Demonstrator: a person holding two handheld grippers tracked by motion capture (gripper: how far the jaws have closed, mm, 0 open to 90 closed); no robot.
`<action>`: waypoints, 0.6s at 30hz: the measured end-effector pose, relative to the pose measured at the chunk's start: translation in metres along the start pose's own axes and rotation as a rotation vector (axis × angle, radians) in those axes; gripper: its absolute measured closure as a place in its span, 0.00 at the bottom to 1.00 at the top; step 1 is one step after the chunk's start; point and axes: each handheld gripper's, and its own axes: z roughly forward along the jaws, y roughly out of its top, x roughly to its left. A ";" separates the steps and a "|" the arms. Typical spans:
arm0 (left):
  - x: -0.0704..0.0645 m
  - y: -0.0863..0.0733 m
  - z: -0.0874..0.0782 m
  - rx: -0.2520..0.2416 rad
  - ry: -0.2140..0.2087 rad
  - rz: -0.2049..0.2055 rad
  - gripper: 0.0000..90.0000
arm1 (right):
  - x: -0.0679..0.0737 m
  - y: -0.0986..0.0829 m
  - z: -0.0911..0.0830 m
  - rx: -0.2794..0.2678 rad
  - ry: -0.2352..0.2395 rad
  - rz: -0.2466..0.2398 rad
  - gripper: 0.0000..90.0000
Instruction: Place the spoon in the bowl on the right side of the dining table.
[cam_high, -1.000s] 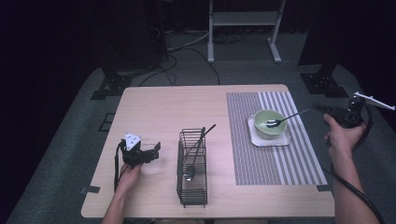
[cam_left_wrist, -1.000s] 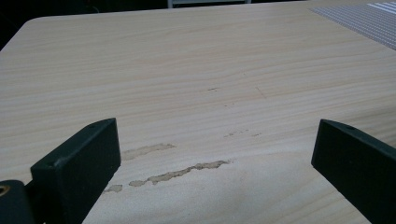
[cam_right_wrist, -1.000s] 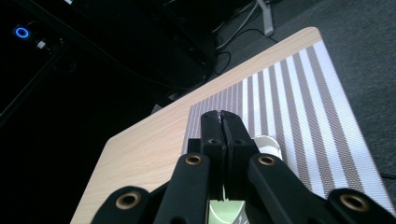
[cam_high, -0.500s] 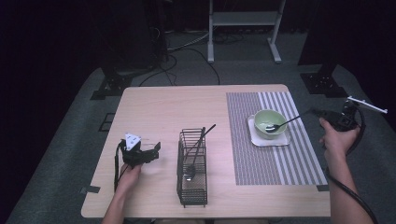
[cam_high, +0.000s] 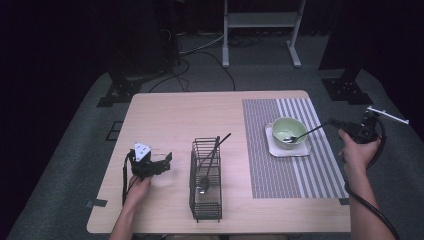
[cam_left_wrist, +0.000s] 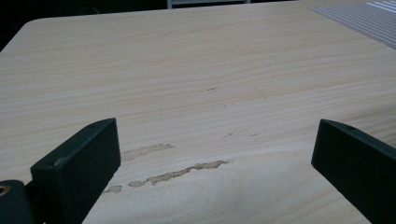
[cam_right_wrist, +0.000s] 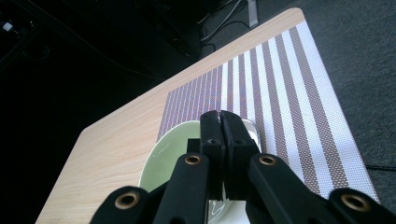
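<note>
High view: the right gripper (cam_high: 334, 122) sits just off the table's right edge, beside the green bowl (cam_high: 289, 130), and grips the far end of a spoon (cam_high: 305, 133) whose head rests inside that bowl. The bowl stands on a white square coaster (cam_high: 301, 149) on the striped mat (cam_high: 292, 175). The spoon looks thin, stiff, light and probably slick, so a hold near the handle's end gives long leverage but invites twisting; a grip nearer mid-handle would likely be steadier. Right gripper view: the jaws are pressed together above the bowl (cam_right_wrist: 161, 156). Left gripper (cam_high: 167, 161), well left of the bowl beyond the wire basket (cam_high: 206, 187), has jaws wide apart over bare table (cam_left_wrist: 196, 70).
</note>
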 end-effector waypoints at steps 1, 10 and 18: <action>0.000 0.000 0.000 0.000 0.001 0.000 0.00 | -0.001 -0.001 0.000 -0.002 0.001 0.006 0.97; 0.000 0.000 0.000 0.000 0.002 0.000 0.00 | -0.009 -0.007 0.003 0.012 0.027 0.043 0.96; 0.000 0.000 0.000 -0.002 0.001 -0.001 0.00 | -0.011 -0.009 0.006 0.024 0.043 0.056 0.95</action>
